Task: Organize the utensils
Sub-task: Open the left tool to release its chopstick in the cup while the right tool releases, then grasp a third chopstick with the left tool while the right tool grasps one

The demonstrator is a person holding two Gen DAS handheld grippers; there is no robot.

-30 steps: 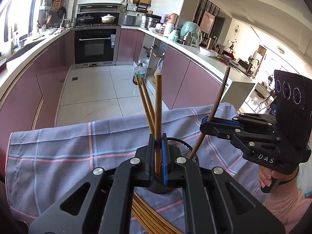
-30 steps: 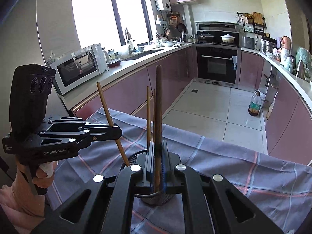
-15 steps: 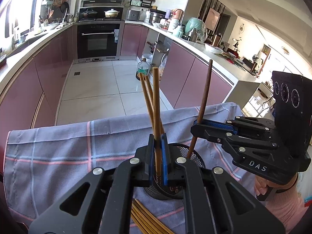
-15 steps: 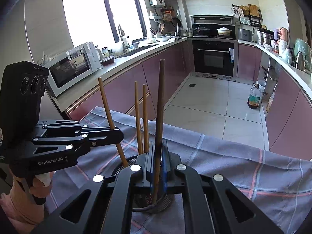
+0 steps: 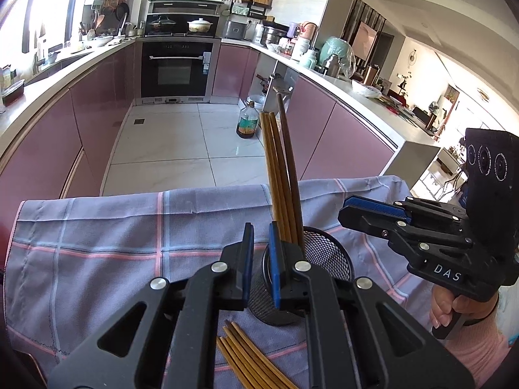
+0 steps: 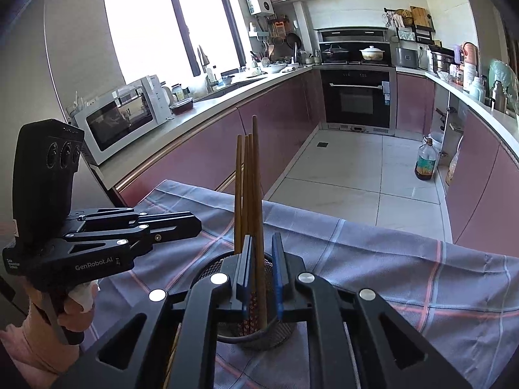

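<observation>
Since the earlier frames both chopsticks have dropped out of the grips and into the mesh cup (image 5: 319,261): the left gripper (image 5: 258,253) and the right gripper (image 6: 261,267) have each just been opening their jaws, and no pad presses on anything now. The standing chopsticks (image 5: 280,175), three light ones and a darker one, lean together in the cup. In the left wrist view nothing lies between the blue pads; the sticks rise just behind the right-hand pad. In the right wrist view the dark stick still passes through the narrow gap between the pads, seemingly free of both, though the gap is tight.

The risk lies there. I judge that if the right gripper pulls away sideways or tilts before its jaws spread wider, a pad could catch the dark stick and lever it out, or tip the light cup over on the soft checked cloth (image 5: 97,233) covering the table. The left gripper hovers over the cup's near rim and could knock it the same way.

More loose chopsticks (image 5: 249,359) lie flat on the cloth just below the left gripper, beside the cup's base, waiting to be collected.
</observation>
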